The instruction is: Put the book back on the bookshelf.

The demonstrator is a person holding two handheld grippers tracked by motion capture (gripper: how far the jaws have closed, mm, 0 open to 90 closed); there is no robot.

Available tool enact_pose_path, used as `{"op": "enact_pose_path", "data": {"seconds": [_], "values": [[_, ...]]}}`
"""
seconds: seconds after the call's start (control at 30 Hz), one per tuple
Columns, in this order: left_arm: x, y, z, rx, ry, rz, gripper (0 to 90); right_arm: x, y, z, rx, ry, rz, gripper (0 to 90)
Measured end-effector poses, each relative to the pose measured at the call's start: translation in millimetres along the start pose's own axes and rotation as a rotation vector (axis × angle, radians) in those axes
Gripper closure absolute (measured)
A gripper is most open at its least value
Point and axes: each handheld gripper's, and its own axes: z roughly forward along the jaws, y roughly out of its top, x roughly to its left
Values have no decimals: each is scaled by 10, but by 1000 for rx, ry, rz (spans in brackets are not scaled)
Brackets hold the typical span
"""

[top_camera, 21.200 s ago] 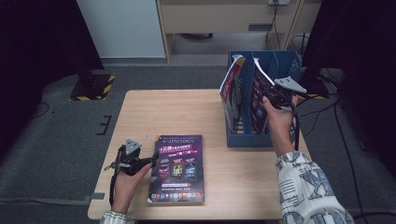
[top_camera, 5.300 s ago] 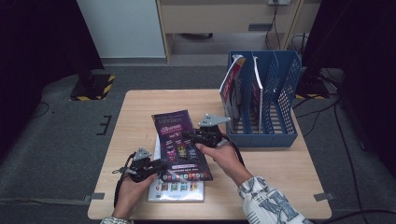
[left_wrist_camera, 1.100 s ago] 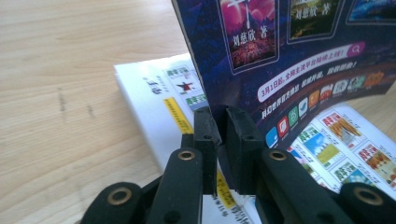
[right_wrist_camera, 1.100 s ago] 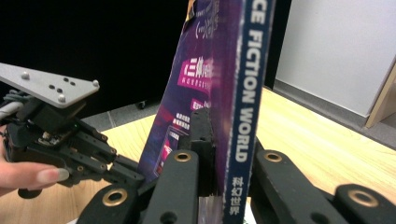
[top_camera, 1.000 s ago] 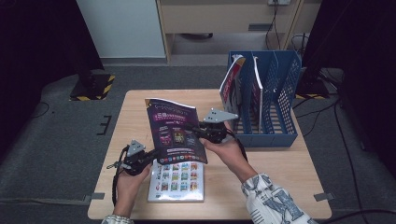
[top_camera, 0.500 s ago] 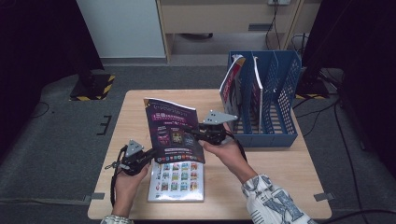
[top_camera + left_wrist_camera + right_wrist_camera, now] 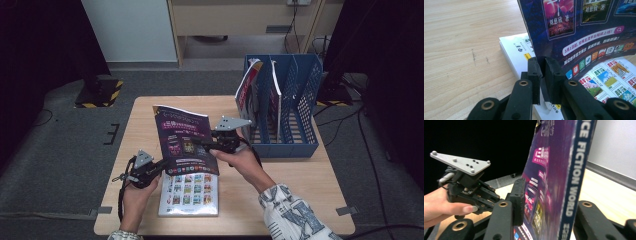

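Note:
A purple magazine (image 7: 182, 140) stands tilted above the table, cover towards me. My left gripper (image 7: 161, 168) is shut on its lower left corner; in the left gripper view the pads (image 7: 534, 72) pinch the cover's edge. My right gripper (image 7: 204, 143) straddles the magazine's right edge. Its jaws have just been opening. In the right gripper view the spine (image 7: 574, 180) passes between them, and the right jaw stands clear of it. A white magazine (image 7: 190, 192) lies flat on the table under the purple one.
A blue file rack (image 7: 300, 115) stands at the table's right rear, with magazines (image 7: 248, 92) upright in its left slots. Bare wooden table (image 7: 300, 175) lies to the right of the hands. My left gripper's grey plate (image 7: 461, 162) appears in the right gripper view.

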Motion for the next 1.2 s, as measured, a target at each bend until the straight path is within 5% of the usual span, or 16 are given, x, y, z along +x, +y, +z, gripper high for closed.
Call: {"op": "enact_pose_path", "data": {"seconds": [0.57,1.2], "values": [[-10,1,-6,-3,3,11,825,12,38,81,10,15,-40,598],[-5,1,-14,1,9,16,825,-10,51,170,10,12,-20,630]]}}
